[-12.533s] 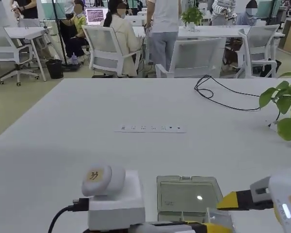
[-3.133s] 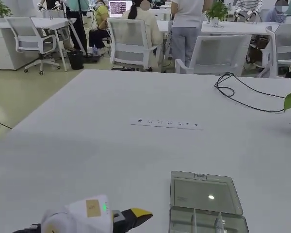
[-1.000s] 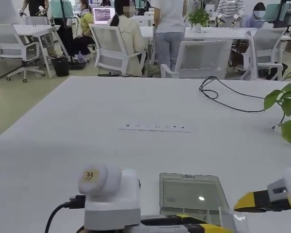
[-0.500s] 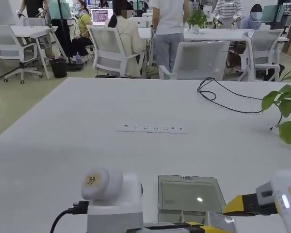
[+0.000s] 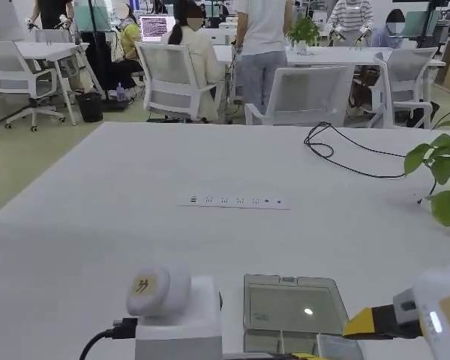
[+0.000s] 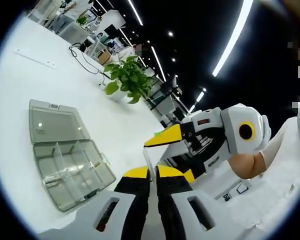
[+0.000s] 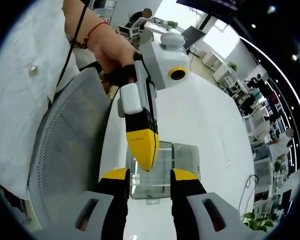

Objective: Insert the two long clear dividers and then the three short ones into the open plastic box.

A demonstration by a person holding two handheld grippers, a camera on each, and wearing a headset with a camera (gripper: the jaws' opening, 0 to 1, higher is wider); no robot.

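On my feed the open plastic box point(image 5: 289, 304) lies on the near part of the white table point(image 5: 120, 217), its lid flat on the far side. The left gripper point(image 5: 178, 321) sits just left of it. The right gripper point(image 5: 366, 323) reaches in from the right, above a clear divider point(image 5: 337, 347). Farther off lie a power strip point(image 5: 235, 201), a black cable point(image 5: 337, 150) and, at right, a plant point(image 5: 441, 169).

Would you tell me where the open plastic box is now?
Head view, bottom centre: the open plastic box lies on the white table, nearer than the socket strip.

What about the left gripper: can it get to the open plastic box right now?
Probably yes. In the left gripper view the open plastic box lies on the table just beyond the left gripper, which seems to pinch a clear divider, and nothing stands between them.
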